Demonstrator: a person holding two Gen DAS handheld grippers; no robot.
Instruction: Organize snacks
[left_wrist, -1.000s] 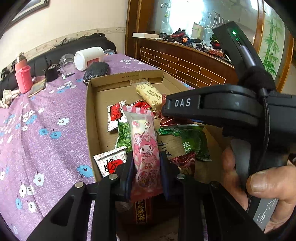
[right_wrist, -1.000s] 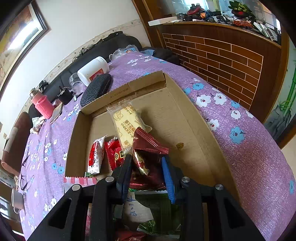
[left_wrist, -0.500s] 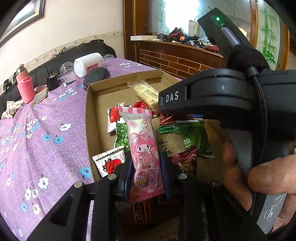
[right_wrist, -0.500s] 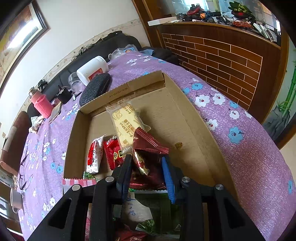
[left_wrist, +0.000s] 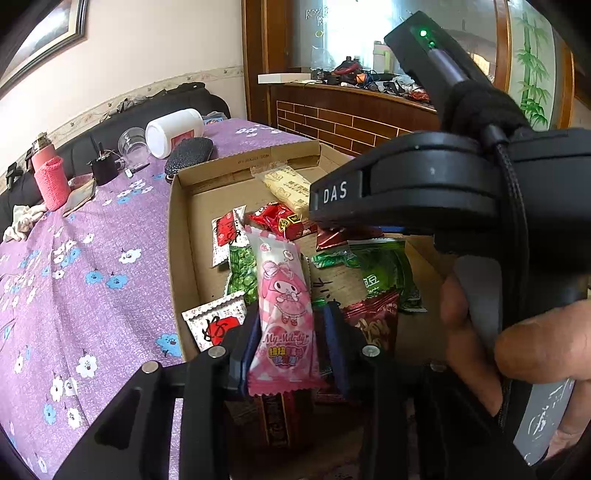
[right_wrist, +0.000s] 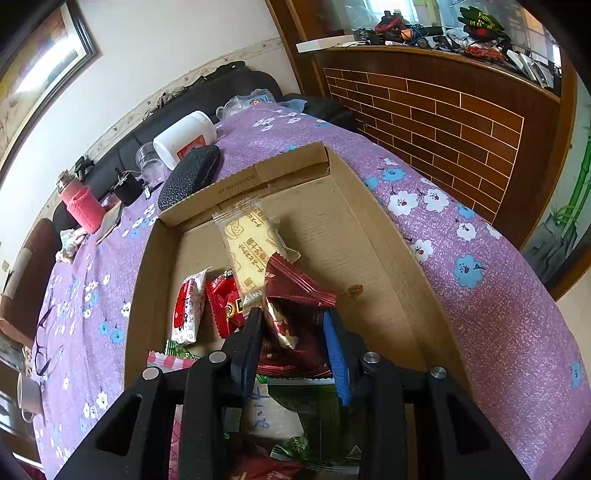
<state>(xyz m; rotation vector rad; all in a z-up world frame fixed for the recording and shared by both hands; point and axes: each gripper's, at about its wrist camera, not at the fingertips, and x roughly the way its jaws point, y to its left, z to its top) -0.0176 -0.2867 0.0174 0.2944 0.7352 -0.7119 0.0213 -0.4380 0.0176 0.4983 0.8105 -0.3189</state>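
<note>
A shallow cardboard box (left_wrist: 177, 236) on the purple flowered cloth holds several snack packets. Over its near end, a pink My Melody packet (left_wrist: 284, 302) stands between the fingers of my left gripper (left_wrist: 290, 314). The jaws are opening and a thin gap shows beside the right pad. My right gripper (right_wrist: 291, 317) is shut on a dark red packet (right_wrist: 295, 291) above the box's middle. Its black body (left_wrist: 424, 192) and the hand (left_wrist: 535, 350) holding it fill the right of the left wrist view. A yellow biscuit packet (right_wrist: 251, 243), a red packet (right_wrist: 225, 302) and green packets (left_wrist: 384, 273) lie in the box.
Behind the box stand a white jar (left_wrist: 173, 131) on its side, a black case (left_wrist: 188, 155), a glass and a pink cup (left_wrist: 51, 181). A brick-patterned wooden counter (right_wrist: 461, 110) rises to the right. Glasses and a mug sit on the cloth (right_wrist: 92, 295) at far left.
The left jaws have widened a little and the pink packet now sits looser and flatter between them. The right gripper and its dark red packet have not moved.
</note>
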